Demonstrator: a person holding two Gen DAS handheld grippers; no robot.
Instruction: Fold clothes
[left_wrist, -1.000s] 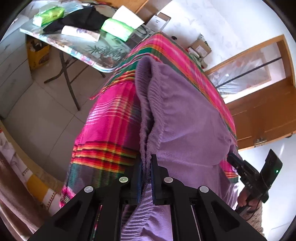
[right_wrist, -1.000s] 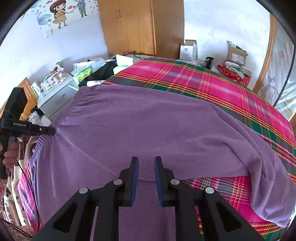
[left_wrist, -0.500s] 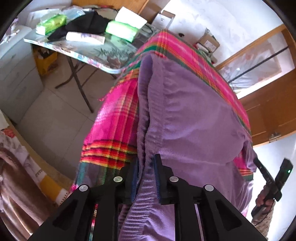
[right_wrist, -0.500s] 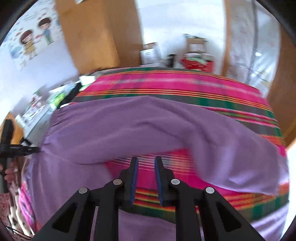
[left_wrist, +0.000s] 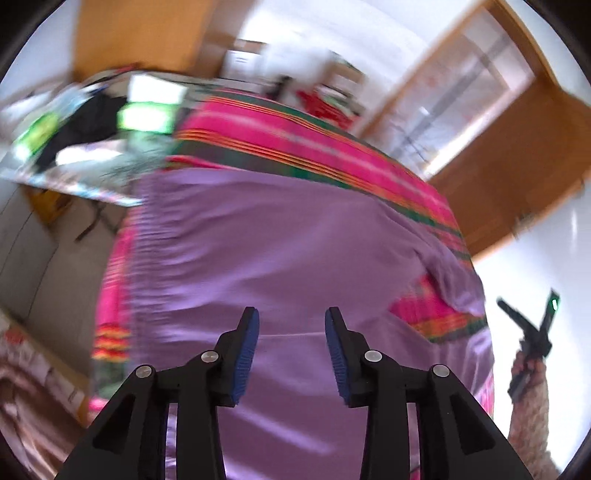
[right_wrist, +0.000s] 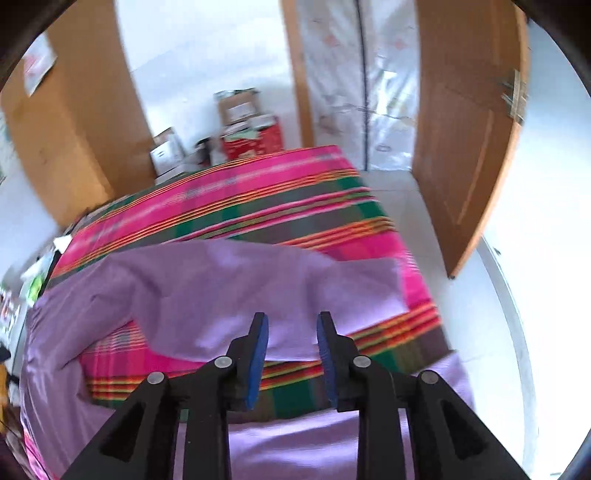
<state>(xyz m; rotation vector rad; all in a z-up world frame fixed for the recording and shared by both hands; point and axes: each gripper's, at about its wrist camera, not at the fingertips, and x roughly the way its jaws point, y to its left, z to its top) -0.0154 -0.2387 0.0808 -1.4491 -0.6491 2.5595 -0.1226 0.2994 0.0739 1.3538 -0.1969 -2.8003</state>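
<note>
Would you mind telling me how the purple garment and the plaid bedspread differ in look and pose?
The garment is plain purple; the bedspread is pink-and-green plaid. The garment lies rumpled, one part folded over; the bedspread lies flat beneath it. Both are cloth on the bed.

Bed under a bright pink, green and orange plaid bedspread (right_wrist: 236, 206), purple garment (left_wrist: 280, 243) spread across its near half, gathered waistband toward the left edge, one leg (right_wrist: 258, 280) lying over the plaid, bare plaid beyond
</note>
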